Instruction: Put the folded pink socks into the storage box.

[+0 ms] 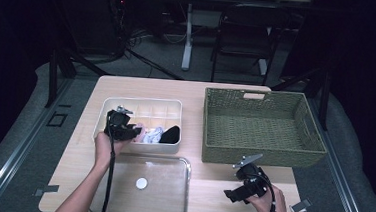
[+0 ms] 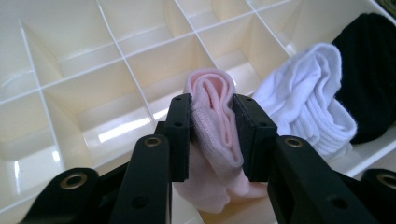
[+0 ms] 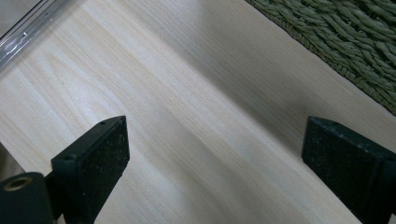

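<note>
Pink sock (image 2: 215, 121) is getting pinched by the left gripper (image 2: 212, 135) inside the white divided box (image 2: 84, 70); right gripper (image 3: 215, 154) is idling wide open over the table (image 3: 187, 93).

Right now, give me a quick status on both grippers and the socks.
Left gripper clamped on pink sock in divided box. Right gripper open over bare table. Nothing blocking.

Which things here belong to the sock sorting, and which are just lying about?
In the job:
left hand-held gripper, shut on the pink sock
divided white box
white sock
black sock

Lying about:
woven basket
clear lid
right hand-held gripper, open over the table
</note>
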Demonstrator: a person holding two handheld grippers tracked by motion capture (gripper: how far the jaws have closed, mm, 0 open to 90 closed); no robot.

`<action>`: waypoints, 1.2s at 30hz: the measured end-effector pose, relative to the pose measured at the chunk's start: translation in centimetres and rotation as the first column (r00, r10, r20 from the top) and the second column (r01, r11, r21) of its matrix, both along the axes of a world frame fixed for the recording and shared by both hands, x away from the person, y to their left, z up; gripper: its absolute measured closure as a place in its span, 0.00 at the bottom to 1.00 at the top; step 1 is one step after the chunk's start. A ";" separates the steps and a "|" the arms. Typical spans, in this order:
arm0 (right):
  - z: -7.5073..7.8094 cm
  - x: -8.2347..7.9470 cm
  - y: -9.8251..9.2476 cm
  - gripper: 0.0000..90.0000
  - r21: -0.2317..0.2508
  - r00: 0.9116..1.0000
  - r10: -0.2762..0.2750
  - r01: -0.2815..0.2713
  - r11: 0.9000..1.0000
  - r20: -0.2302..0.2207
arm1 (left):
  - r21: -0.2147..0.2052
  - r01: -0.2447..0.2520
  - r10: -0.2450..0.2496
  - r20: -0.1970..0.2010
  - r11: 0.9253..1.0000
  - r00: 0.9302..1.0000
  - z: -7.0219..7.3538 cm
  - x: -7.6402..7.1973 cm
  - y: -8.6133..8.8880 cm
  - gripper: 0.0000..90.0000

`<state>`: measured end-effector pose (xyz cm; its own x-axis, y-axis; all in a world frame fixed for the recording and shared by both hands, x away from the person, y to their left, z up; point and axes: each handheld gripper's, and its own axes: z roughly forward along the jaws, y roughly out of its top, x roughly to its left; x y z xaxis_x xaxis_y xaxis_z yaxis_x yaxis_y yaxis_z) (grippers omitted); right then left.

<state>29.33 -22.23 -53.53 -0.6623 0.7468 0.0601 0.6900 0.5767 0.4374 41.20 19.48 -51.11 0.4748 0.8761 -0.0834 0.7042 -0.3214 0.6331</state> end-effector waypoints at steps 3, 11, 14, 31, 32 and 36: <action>-0.1 0.0 0.0 0.08 0.007 1.000 -0.002 0.002 1.000 -0.003 | 0.004 -0.003 0.003 -0.029 1.000 1.000 -0.2 0.1 -0.2 0.79; -0.1 0.0 0.0 0.08 0.002 1.000 0.003 -0.003 1.000 0.001 | 0.037 0.019 -0.017 -0.057 0.999 0.998 -0.9 0.2 -0.6 0.80; 0.0 -0.1 0.0 0.08 0.000 1.000 -0.001 0.001 1.000 0.005 | 0.038 0.022 -0.019 -0.063 0.999 0.998 -0.9 0.2 -0.6 0.80; 0.1 0.0 -0.4 0.09 0.000 1.000 -0.017 0.017 1.000 -0.003 | -0.059 0.002 -0.006 -0.071 0.998 0.997 -0.4 0.2 0.8 0.61; 0.1 0.0 -0.5 0.09 -0.012 1.000 -0.013 0.013 1.000 -0.002 | -0.055 0.003 -0.007 -0.066 0.998 0.998 -0.3 0.2 0.9 0.58; 0.2 0.0 -0.5 0.09 -0.013 1.000 -0.014 0.014 1.000 -0.002 | -0.044 -0.002 0.000 -0.042 0.999 0.999 0.5 -0.1 1.0 0.47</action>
